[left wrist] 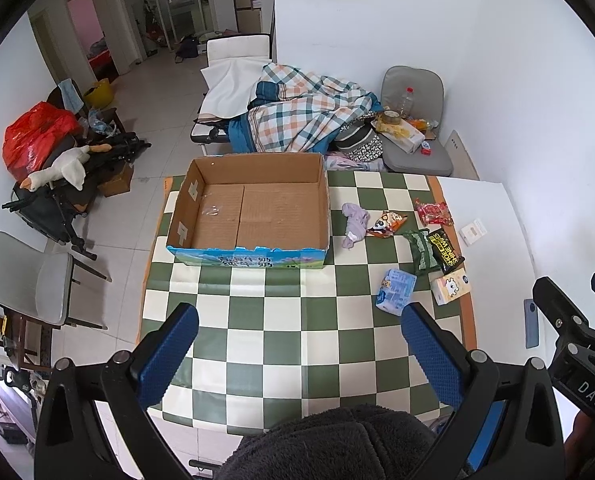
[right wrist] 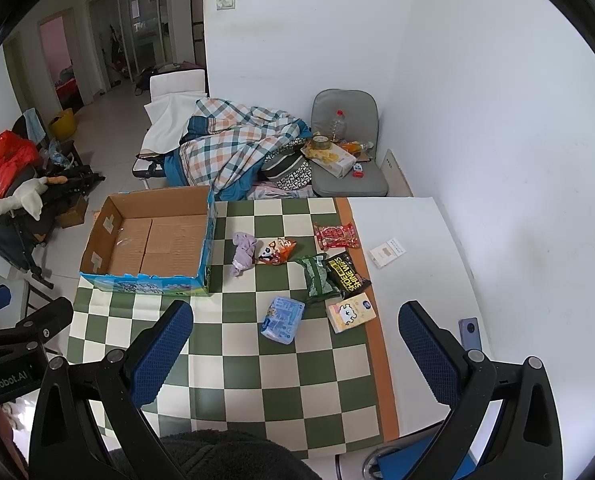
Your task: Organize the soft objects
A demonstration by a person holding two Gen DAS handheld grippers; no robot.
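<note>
An open, empty cardboard box [left wrist: 253, 216] [right wrist: 153, 244] stands at the far left of the checkered table. To its right lie a purple cloth [left wrist: 354, 224] [right wrist: 243, 254], an orange snack bag [left wrist: 386, 223] [right wrist: 277, 252], a red packet [left wrist: 434, 213] [right wrist: 334, 236], a green packet [left wrist: 420, 251] [right wrist: 317, 278], a black packet [left wrist: 444, 246] [right wrist: 347, 274], a blue tissue pack [left wrist: 395, 290] [right wrist: 282, 319] and a cream tissue pack [left wrist: 451, 285] [right wrist: 351, 312]. My left gripper [left wrist: 299, 354] and right gripper [right wrist: 295, 354] are both open and empty, held above the near part of the table.
A white card box [left wrist: 472, 232] [right wrist: 386, 253] and a phone [right wrist: 469, 333] lie on the white tabletop at the right. Beyond the table are a chair with a bottle [left wrist: 406, 101], a plaid blanket [left wrist: 297, 112] and a cluttered stroller [left wrist: 57, 184].
</note>
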